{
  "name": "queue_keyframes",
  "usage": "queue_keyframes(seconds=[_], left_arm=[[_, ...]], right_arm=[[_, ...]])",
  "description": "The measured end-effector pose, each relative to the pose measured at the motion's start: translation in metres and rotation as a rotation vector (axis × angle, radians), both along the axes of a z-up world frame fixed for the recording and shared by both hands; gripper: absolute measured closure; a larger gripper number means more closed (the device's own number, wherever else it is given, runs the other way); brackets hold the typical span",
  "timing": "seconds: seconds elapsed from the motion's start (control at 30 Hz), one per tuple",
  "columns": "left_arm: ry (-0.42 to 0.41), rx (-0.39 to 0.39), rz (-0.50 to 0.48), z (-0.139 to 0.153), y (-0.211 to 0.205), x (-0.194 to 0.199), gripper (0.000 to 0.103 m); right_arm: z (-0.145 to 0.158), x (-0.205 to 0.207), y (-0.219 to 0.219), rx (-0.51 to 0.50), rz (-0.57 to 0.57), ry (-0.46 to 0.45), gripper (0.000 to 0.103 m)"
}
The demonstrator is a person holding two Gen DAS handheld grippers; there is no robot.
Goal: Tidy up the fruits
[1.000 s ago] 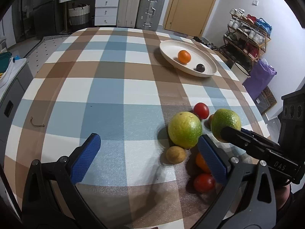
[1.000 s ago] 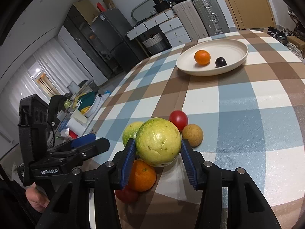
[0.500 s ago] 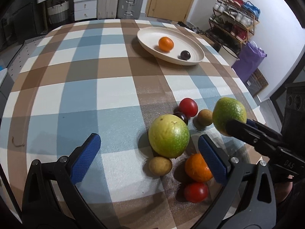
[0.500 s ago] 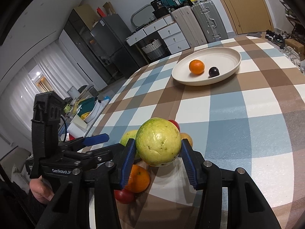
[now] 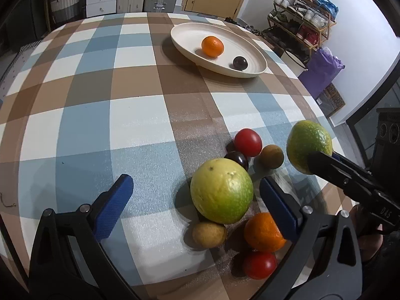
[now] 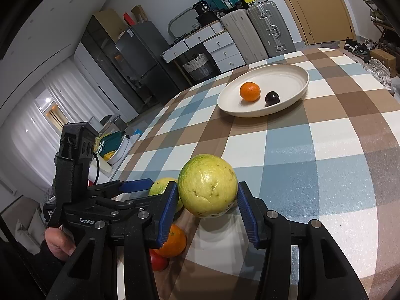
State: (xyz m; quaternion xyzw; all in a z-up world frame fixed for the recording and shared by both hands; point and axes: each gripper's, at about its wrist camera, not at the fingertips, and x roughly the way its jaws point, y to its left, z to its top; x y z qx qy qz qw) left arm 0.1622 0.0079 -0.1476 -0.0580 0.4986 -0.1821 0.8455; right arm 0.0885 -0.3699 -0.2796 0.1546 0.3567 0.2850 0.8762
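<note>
The right tool (image 6: 207, 210) grips a green-yellow guava (image 6: 208, 185), now lifted clear of the tabletop (image 6: 312, 150). The left tool (image 5: 196, 205), released, has closed in over a second guava (image 5: 222, 190), probably next for the plate (image 5: 252, 72).

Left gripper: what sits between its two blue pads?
In the left wrist view, the left gripper is open; a big yellow-green fruit on the table lies between its pads, nearer the right one.
</note>
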Motion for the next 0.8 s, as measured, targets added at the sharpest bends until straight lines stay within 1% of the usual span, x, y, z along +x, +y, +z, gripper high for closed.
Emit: queue_keyframes(seconds=[0.1,0.17,0.2,0.27,0.3,0.33,0.37,0.43,0.63,0.8], left_arm=[[0.011,-0.031,-0.010,-0.002,0.002,0.003,0.011],[0.020,-0.047,-0.019,-0.004,0.003,0.004,0.019],[0.018,-0.055,-0.026,-0.004,0.003,0.004,0.020],[0.020,-0.074,-0.040,-0.004,0.003,0.002,0.031],[0.025,-0.090,-0.048,-0.004,0.003,0.002,0.034],[0.029,-0.103,-0.055,-0.003,0.003,0.002,0.044],[0.030,-0.115,-0.062,-0.003,0.003,0.001,0.056],[0.020,-0.102,-0.063,-0.001,0.002,0.000,0.056],[0.015,-0.118,-0.049,0.000,0.008,-0.002,0.057],[-0.008,-0.123,-0.043,0.008,0.012,-0.007,0.057]], right_arm=[[0.000,0.002,0.000,-0.001,0.002,0.005,0.054],[-0.001,0.003,0.000,-0.001,0.001,0.008,0.054],[-0.001,0.004,0.000,0.000,0.002,0.009,0.054],[0.000,0.005,0.000,-0.001,0.004,0.010,0.054],[0.000,0.005,0.001,-0.002,0.005,0.010,0.054],[0.000,0.005,0.001,-0.003,0.007,0.009,0.054],[0.001,0.006,0.002,-0.004,0.008,0.008,0.054],[0.001,0.006,0.003,-0.005,0.010,0.007,0.054],[0.003,0.004,0.004,-0.012,0.012,0.000,0.054],[0.005,0.004,0.004,-0.014,0.007,-0.008,0.054]])
